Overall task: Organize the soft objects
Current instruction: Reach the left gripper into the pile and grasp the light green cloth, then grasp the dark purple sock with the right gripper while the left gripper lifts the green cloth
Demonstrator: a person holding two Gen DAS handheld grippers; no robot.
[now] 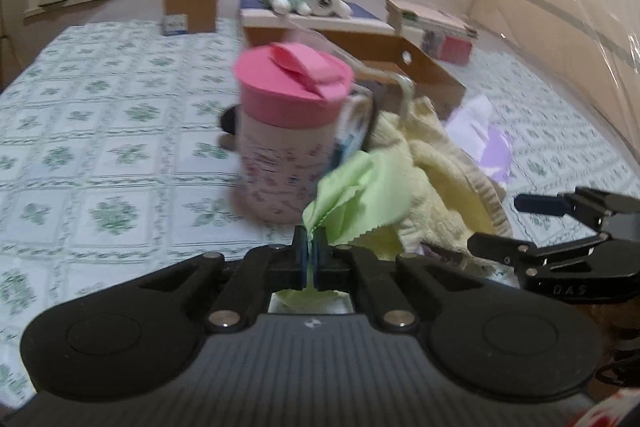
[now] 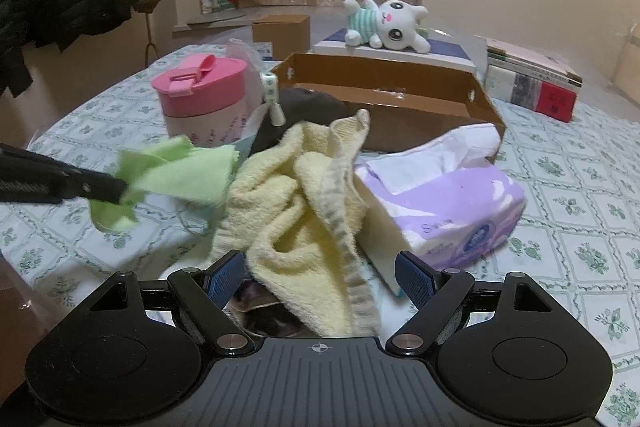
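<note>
Green cloth (image 1: 352, 195) pinched in left hand-held gripper (image 1: 310, 251), right hand-held gripper (image 2: 320, 277) wide, straddling yellow towel (image 2: 304, 227)

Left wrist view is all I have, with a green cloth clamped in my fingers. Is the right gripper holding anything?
Observer: No. The right gripper is open, its fingers either side of the yellow towel.
Operator: What's that purple thing past the towel?
Observer: A tissue pack, lying on its side, white tissue sticking out.
Operator: Is the cardboard box empty?
Observer: No, the cardboard box has something dark at its left end.
</note>
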